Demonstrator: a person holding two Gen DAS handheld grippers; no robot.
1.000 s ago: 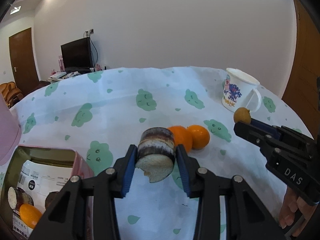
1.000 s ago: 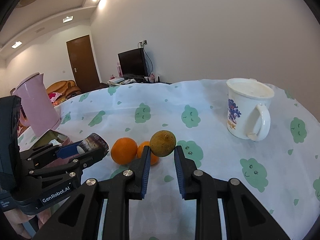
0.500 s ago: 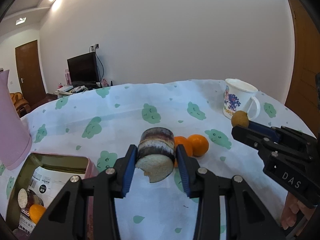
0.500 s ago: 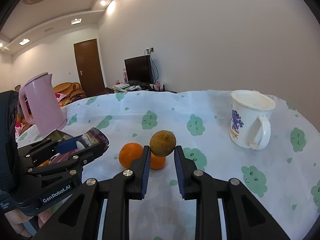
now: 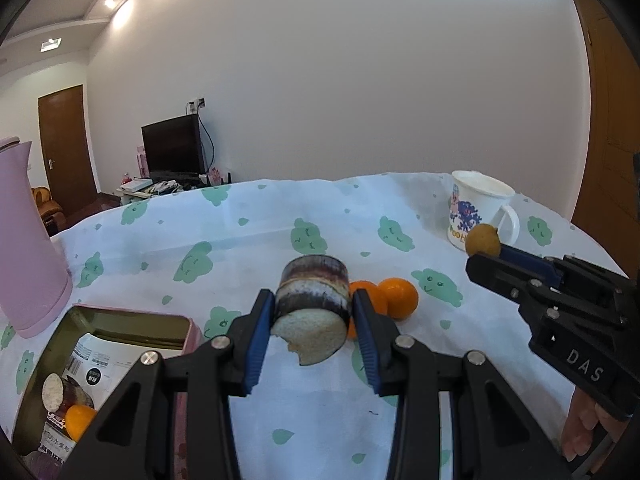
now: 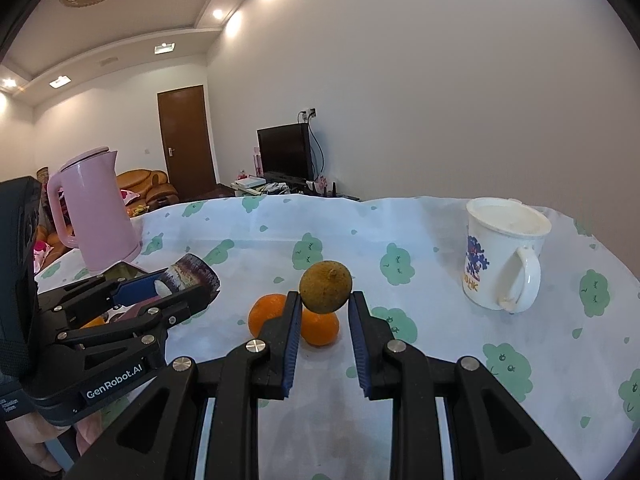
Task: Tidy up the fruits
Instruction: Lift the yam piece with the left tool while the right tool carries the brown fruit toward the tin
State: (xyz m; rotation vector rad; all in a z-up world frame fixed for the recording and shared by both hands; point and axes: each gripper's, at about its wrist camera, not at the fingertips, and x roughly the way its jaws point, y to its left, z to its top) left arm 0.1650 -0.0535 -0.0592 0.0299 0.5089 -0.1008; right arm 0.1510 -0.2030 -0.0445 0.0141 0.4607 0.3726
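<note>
I see a dark-skinned cut chunk (image 5: 311, 307) between my left fingers, a brownish round fruit (image 6: 325, 287) between my right, two oranges (image 6: 298, 320) just beyond.

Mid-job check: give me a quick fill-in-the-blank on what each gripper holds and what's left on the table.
1. The left gripper is shut on a cut ____ chunk.
2. The right gripper is shut on a small ____ fruit.
3. ____ oranges lie loose on the tablecloth.
4. The tin holds an orange and one ____ piece.

Missing words: sugarcane; brown; two; sugarcane
</note>
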